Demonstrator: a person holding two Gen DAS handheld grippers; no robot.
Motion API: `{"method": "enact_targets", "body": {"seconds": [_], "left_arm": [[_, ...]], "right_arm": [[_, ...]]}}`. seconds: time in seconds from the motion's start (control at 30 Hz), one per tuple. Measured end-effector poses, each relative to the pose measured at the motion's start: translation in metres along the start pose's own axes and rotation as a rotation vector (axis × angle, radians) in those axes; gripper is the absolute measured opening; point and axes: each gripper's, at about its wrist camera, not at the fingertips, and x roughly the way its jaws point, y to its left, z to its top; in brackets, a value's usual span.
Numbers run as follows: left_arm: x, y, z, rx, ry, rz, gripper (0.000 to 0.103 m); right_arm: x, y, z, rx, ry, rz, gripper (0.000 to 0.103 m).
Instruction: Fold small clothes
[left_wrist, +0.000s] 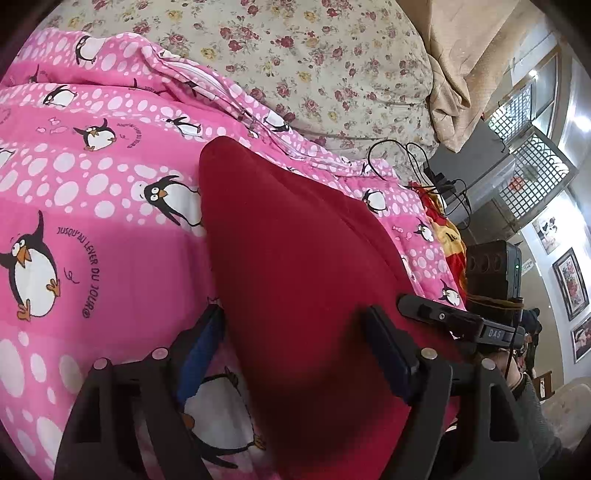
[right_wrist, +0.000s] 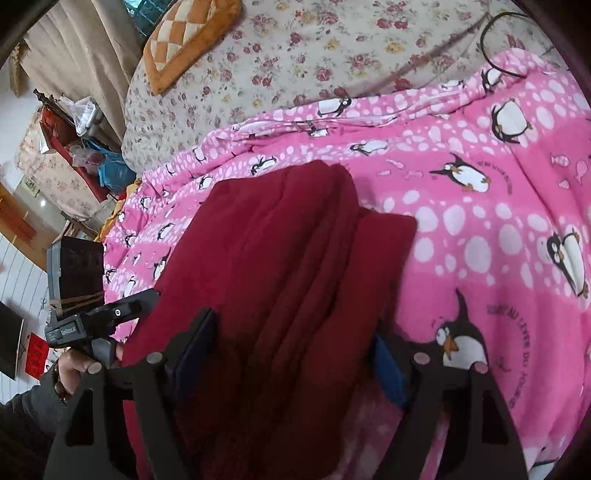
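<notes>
Left gripper (left_wrist: 295, 347) and right gripper (right_wrist: 295, 343) – jaws parted, each straddling the near edge of the folded red garment (left_wrist: 295, 236) without pinching it. The garment lies on a pink penguin quilt (left_wrist: 110, 240) – beyond it, a floral sheet (left_wrist: 314, 66).

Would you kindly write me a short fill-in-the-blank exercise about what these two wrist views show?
1. The folded garment is dark ____.
2. The pink quilt under it is printed with ____.
3. The checked cushion on the floral sheet is ____ and white.
4. The black cable lies on the ____ sheet.

Missing words: red; penguins; orange; floral
</notes>
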Motion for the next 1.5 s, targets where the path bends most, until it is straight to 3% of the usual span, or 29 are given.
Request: {"method": "enact_targets", "body": {"seconds": [0.1, 0.17, 0.23, 0.33, 0.53, 0.8, 0.97, 1.07, 1.23, 1.37, 1.43, 1.5], "left_arm": [[0.0, -0.004, 0.0, 0.019, -0.014, 0.016, 0.043], [-0.002, -0.01, 0.0, 0.047, -0.033, 0.042, 0.023], [-0.005, -0.016, 0.0, 0.084, -0.052, 0.082, 0.009], [-0.015, -0.026, 0.002, 0.136, -0.08, 0.106, 0.004], [-0.056, -0.009, 0.025, 0.099, -0.153, 0.097, 0.003], [-0.092, 0.041, 0.067, 0.036, -0.147, 0.26, 0.004], [-0.065, 0.078, 0.074, -0.011, -0.063, 0.343, 0.01], [-0.06, 0.088, 0.074, -0.071, -0.073, 0.317, 0.017], [-0.074, 0.09, 0.079, -0.111, -0.106, 0.297, 0.017], [-0.108, 0.077, 0.084, -0.077, -0.284, 0.354, 0.017], [-0.107, 0.07, 0.09, -0.048, -0.307, 0.34, 0.017], [-0.093, 0.063, 0.1, -0.011, -0.281, 0.339, 0.017]], "right_arm": [[0.002, 0.0, 0.001, 0.01, 0.006, -0.007, 0.068], [0.002, 0.0, 0.001, 0.018, 0.011, 0.002, 0.051], [0.0, 0.003, 0.001, 0.005, 0.006, -0.013, 0.044], [-0.009, 0.01, 0.002, 0.005, -0.033, -0.013, 0.037], [-0.012, 0.037, 0.021, 0.006, -0.097, 0.077, 0.036], [0.06, 0.082, 0.061, 0.019, -0.076, 0.145, 0.035], [0.1, 0.082, 0.067, 0.035, -0.05, 0.137, 0.037], [0.116, 0.063, 0.061, 0.121, -0.029, 0.121, 0.046], [0.099, 0.073, 0.059, 0.121, -0.034, 0.092, 0.047], [0.058, 0.108, 0.058, -0.053, -0.12, -0.07, 0.047], [0.043, 0.139, 0.053, -0.198, -0.161, -0.139, 0.047], [0.041, 0.169, 0.045, -0.328, -0.172, -0.163, 0.042]]}}
